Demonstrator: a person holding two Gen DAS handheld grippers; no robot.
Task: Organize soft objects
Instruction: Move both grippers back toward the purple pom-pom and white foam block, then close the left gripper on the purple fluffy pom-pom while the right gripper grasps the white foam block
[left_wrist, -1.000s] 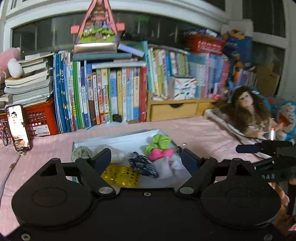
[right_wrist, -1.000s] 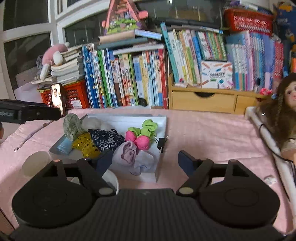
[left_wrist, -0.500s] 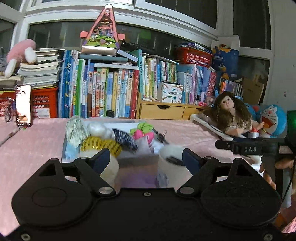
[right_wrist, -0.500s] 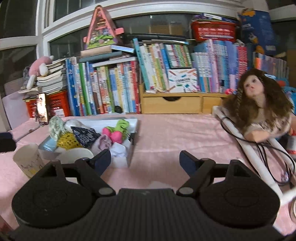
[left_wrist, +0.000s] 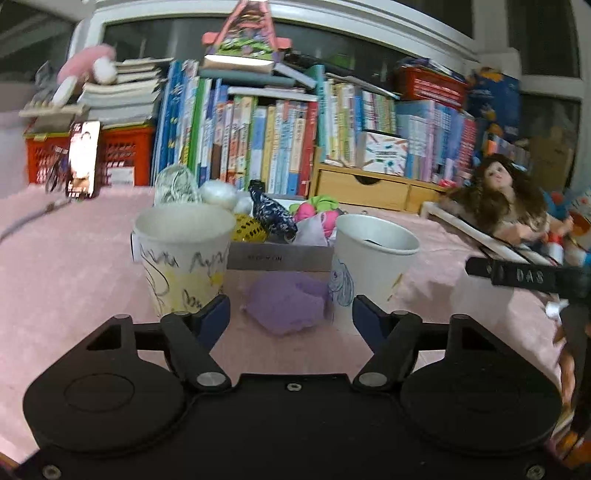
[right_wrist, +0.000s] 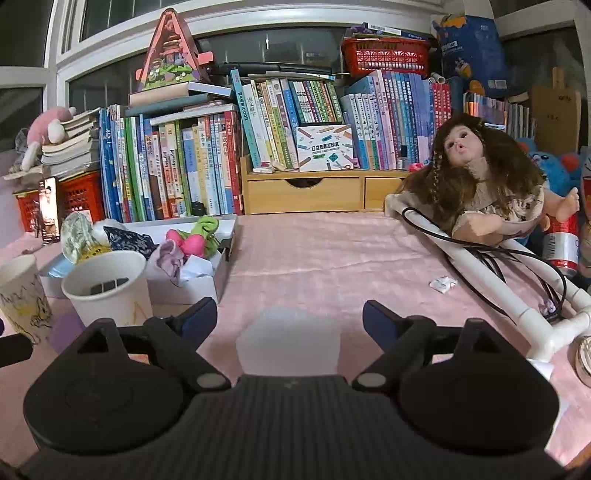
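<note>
**Both grippers spread wide over the pink cloth**

In the left wrist view, the scribbled paper cup (left_wrist: 183, 258) stands at 10 o'clock of the left gripper (left_wrist: 291, 318), whose jaws gape wide around nothing. A purple soft lump (left_wrist: 286, 304) lies at 12 o'clock between the two cups, the unicorn cup (left_wrist: 371, 266) at 1 o'clock. Behind them the white tray (left_wrist: 277, 256) holds the piled soft toys (left_wrist: 273, 216). The right gripper (right_wrist: 290, 319) is likewise wide and empty, a pale lump (right_wrist: 288, 345) on the cloth between its jaws, a doll (right_wrist: 484, 188) at 2 o'clock.
</note>
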